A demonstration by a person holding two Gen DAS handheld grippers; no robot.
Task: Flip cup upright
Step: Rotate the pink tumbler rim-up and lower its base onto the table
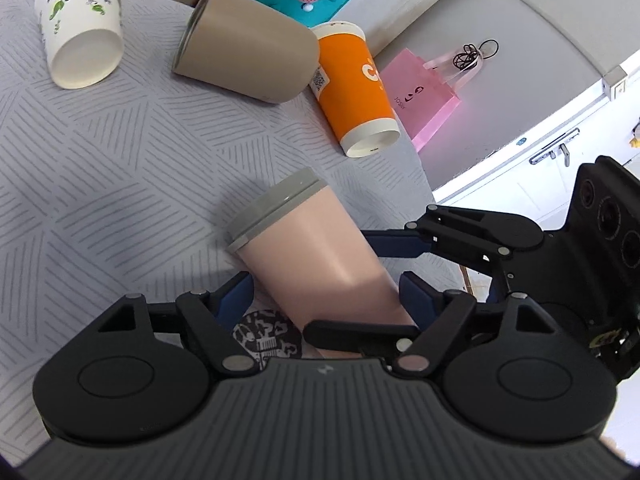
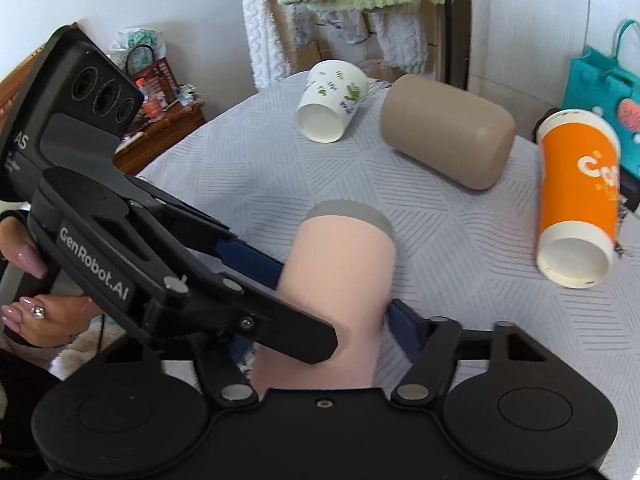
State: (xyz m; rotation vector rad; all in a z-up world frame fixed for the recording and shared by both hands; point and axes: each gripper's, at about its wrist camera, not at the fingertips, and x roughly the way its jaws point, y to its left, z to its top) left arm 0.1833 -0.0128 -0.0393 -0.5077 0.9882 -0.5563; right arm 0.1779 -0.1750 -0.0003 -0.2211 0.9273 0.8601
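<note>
Left wrist view: pink tumbler (image 1: 320,256) tilted between both hand-held grippers.
Rigid, smooth, likely slippery; left hand-held gripper (image 1: 326,294) and right hand-held gripper (image 2: 316,320) pinching mid-body.

1. Your right gripper (image 2: 320,336) has its blue pads against both sides of the pink cup (image 2: 340,288), whose grey lid points away.
2. Your left gripper (image 2: 276,280) crosses in from the left, touching the same cup.
3. Far off lie a white cup (image 2: 332,100), tan cup (image 2: 448,132) and orange cup (image 2: 576,196).
</note>
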